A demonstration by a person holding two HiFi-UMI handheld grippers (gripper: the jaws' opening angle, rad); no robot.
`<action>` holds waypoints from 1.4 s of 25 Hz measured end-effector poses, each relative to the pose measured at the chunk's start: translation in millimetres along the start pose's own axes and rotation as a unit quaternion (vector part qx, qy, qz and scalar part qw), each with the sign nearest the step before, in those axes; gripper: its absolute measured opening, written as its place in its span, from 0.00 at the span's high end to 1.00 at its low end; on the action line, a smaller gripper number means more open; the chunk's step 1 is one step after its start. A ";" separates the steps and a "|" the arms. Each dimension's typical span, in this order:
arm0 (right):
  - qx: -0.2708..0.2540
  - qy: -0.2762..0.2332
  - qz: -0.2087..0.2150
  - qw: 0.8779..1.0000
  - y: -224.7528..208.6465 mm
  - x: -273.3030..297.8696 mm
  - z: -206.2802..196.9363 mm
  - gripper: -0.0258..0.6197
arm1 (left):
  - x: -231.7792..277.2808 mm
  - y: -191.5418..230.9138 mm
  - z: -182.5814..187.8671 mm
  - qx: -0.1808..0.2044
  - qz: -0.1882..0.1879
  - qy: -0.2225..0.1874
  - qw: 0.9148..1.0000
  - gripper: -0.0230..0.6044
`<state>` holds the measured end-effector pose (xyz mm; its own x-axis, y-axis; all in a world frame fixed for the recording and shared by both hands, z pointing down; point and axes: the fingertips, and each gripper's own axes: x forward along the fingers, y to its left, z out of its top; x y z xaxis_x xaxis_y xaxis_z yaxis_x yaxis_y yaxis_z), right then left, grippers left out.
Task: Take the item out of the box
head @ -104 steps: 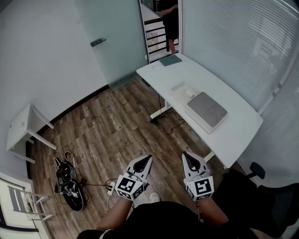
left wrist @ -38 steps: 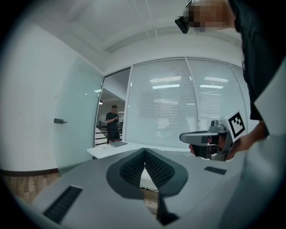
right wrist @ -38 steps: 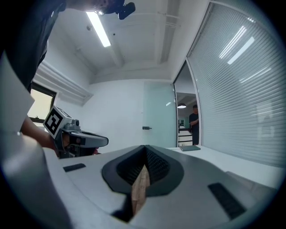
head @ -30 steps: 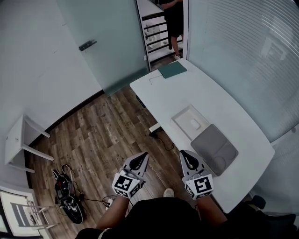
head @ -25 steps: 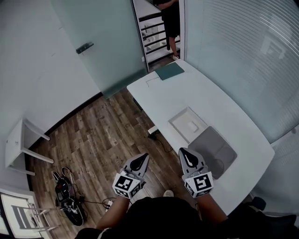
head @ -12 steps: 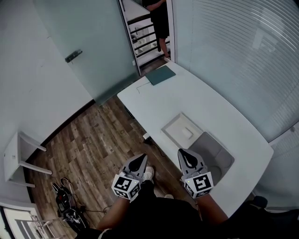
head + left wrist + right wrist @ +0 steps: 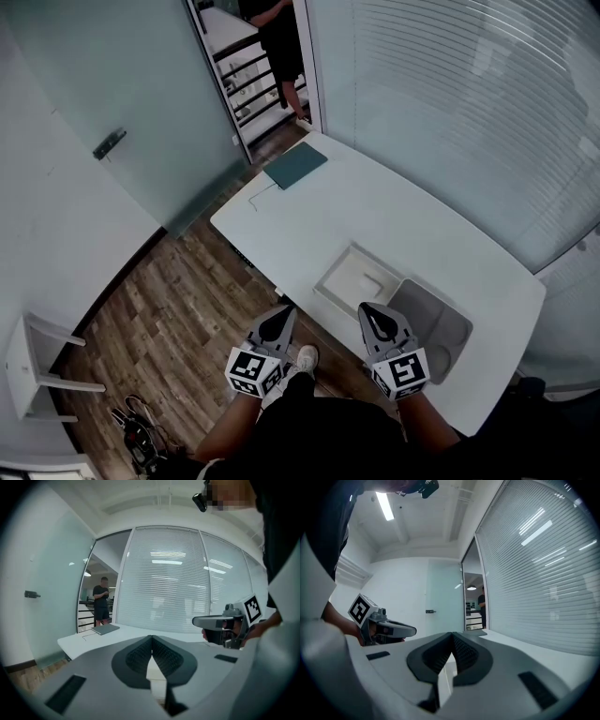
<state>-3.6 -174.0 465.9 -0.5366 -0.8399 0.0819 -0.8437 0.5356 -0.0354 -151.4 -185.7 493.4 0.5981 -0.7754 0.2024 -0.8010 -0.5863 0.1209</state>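
You had the grey left gripper and right gripper both shut on nothing at lower centre, while the small white item lay in the shallow white open box just above the right, nearer one

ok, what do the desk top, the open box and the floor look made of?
The desk top: smooth matte white, no grain, likely laminate.
The open box: off-white, thin straight walls, probably card; can't confirm.
The floor: brown planks with visible grain, wood or wood-look laminate.
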 end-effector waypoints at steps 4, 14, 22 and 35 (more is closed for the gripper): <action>0.016 0.008 -0.035 0.999 -10.4 22.2 -3.5 0.95 | 31.6 19.0 7.9 0.004 -0.033 0.005 0.999 0.94; 0.016 0.009 -0.115 0.993 -41.3 78.0 5.7 0.95 | 97.5 48.2 25.7 0.043 -0.136 0.026 0.989 0.94; 0.023 0.012 -0.213 0.977 -69.1 80.5 4.3 0.95 | 141.7 37.3 31.4 0.085 -0.229 0.026 0.969 0.94; 0.044 0.016 -0.316 0.948 -103.6 23.5 0.3 0.95 | 177.9 -18.8 23.7 0.151 -0.335 0.038 0.929 0.94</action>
<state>71.3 -249.2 471.2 0.0751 -0.9866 0.1449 -0.9951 -0.0835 -0.0526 -29.3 -318.2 504.1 0.9473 -0.2014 0.2492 -0.2000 -0.9793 -0.0312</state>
